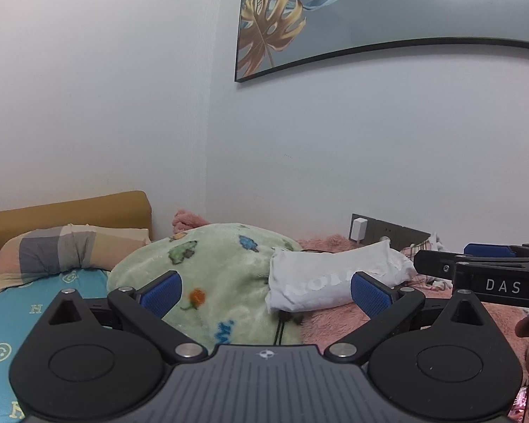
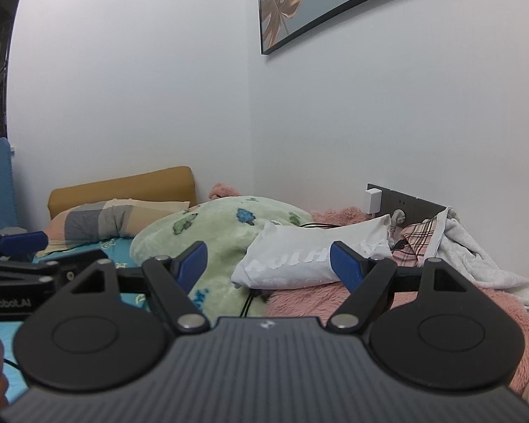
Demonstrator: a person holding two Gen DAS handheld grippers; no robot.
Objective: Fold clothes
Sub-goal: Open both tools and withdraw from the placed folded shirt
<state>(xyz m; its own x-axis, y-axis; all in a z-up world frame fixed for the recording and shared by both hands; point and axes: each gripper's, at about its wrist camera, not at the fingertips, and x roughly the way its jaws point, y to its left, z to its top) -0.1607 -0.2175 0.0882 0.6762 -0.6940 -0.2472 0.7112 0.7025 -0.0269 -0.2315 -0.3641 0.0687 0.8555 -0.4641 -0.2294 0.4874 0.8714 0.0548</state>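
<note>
Nearest the lens, the left gripper (image 1: 266, 292) hangs above the bed with its jaws spread wide and nothing between the blue pads (image 1: 161, 292); beside it, the right gripper (image 2: 268, 262) is held level, its jaws likewise spread and empty. Each tool shows at the edge of the other's view, the two held side by side over the near part of the mattress.

From the left, a blue printed sheet (image 1: 3, 317) covers the bed, with a mustard cushion (image 1: 74, 211) propped against the white wall and a plaid pillow (image 1: 60, 250) lying in front of it. A pale green fleece blanket (image 1: 215, 268) with cartoon prints is heaped at the centre. Resting partly on that blanket and partly on a pink shaggy blanket (image 2: 314, 299) is the folded white garment (image 2: 310, 264), lettering across its face, well clear of both tools. A black cable (image 1: 280, 328) trails out from under it. Farther right, a checked garment (image 2: 419, 243) and a grey-white hoodie (image 2: 476, 257) lie crumpled near a wall socket strip (image 2: 405, 201) holding a white charger (image 2: 373, 201). A framed leaf picture (image 1: 370, 10) hangs above.
</note>
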